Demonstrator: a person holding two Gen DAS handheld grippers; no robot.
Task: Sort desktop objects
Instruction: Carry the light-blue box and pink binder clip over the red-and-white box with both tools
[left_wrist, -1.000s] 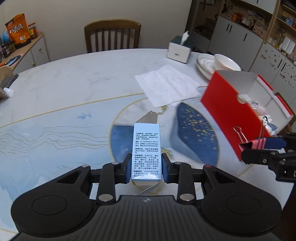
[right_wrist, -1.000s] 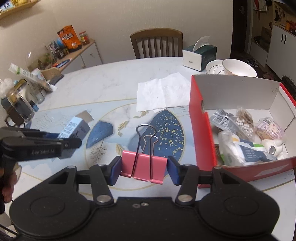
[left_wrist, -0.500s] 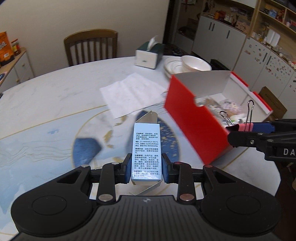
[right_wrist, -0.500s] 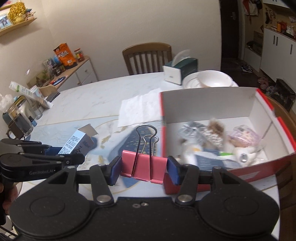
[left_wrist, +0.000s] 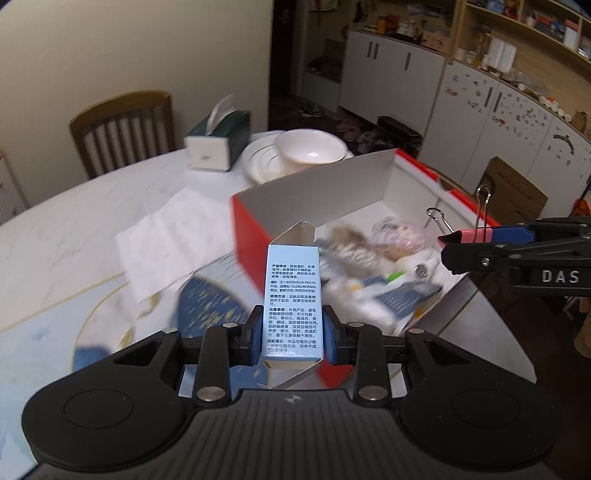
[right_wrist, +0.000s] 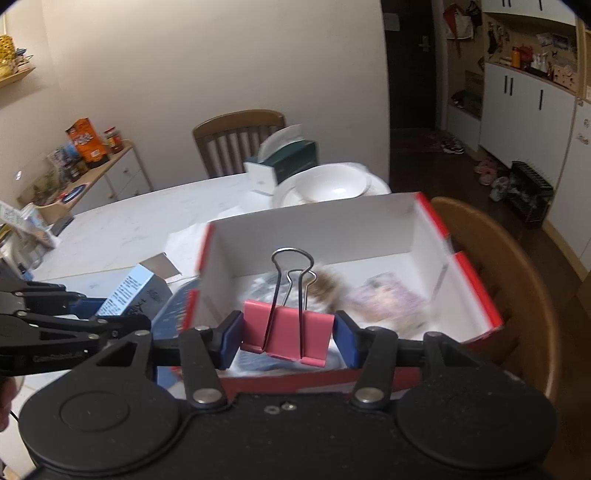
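Note:
My left gripper (left_wrist: 292, 332) is shut on a light blue carton (left_wrist: 293, 299) with an open top flap, held above the near corner of the red box (left_wrist: 251, 236). My right gripper (right_wrist: 288, 341) is shut on a pink binder clip (right_wrist: 286, 334), held over the near wall of the red box (right_wrist: 476, 280). The box holds several packets and small items, blurred. The right gripper and clip (left_wrist: 471, 236) show at the right of the left wrist view. The left gripper and carton (right_wrist: 127, 291) show at the left of the right wrist view.
A white paper sheet (left_wrist: 173, 232) lies on the marble table left of the box. A tissue box (left_wrist: 218, 142), plates and a bowl (left_wrist: 310, 147) stand behind it. A wooden chair (right_wrist: 517, 266) stands to the right of the box, another chair (left_wrist: 122, 129) at the far side.
Both grippers have moved right and forward with their loads, from over the blue table pattern to over the red box. The grips have not changed.

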